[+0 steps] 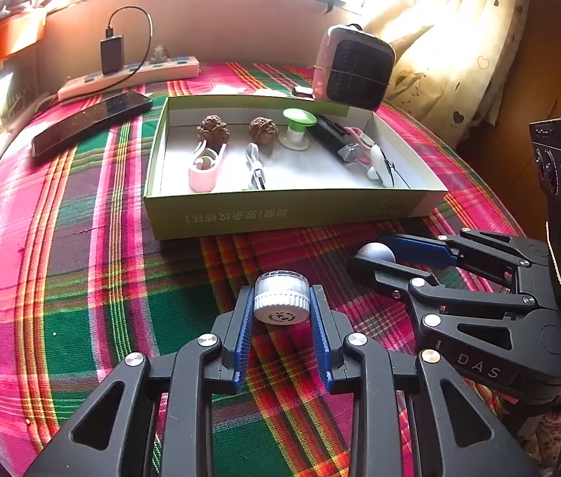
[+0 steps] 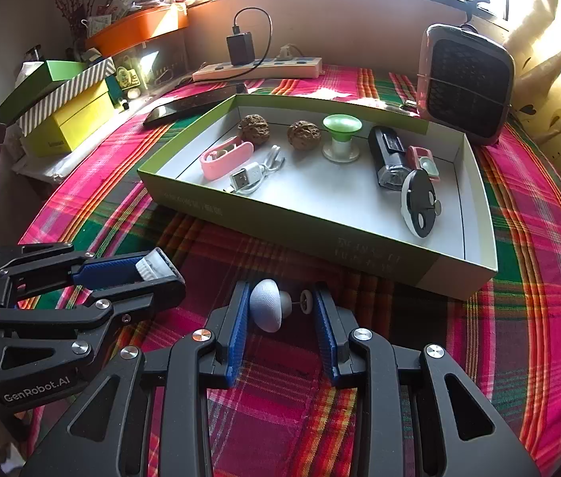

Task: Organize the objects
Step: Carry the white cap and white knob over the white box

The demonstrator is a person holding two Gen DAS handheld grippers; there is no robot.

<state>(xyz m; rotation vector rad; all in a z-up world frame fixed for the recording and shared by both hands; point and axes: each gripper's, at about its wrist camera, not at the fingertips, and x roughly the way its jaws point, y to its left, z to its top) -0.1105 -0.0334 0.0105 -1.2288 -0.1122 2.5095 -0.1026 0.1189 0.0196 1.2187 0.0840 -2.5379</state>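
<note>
My left gripper (image 1: 280, 298) is shut on a small clear jar with a ribbed white cap (image 1: 280, 310), held just above the plaid cloth; from the right wrist it (image 2: 161, 272) shows at the left with the jar (image 2: 152, 265) at its tips. My right gripper (image 2: 280, 300) is shut on a white mushroom-shaped knob (image 2: 265, 305), dome against the left pad and small disc foot against the right. In the left wrist view that gripper (image 1: 372, 258) shows at the right with the knob (image 1: 379, 251). Both stand in front of an open green box (image 1: 288, 210) (image 2: 320, 234).
The box holds two walnuts (image 2: 254, 129), a pink clip (image 2: 225, 159), a white USB cable (image 2: 248, 177), a green-and-white spool (image 2: 341, 135), a black cylinder (image 2: 389, 155) and a black-and-white fob (image 2: 419, 202). Behind lie a phone (image 1: 89, 121), power strip (image 1: 133, 75) and heater (image 1: 354, 67). Stacked boxes (image 2: 66, 115) stand left.
</note>
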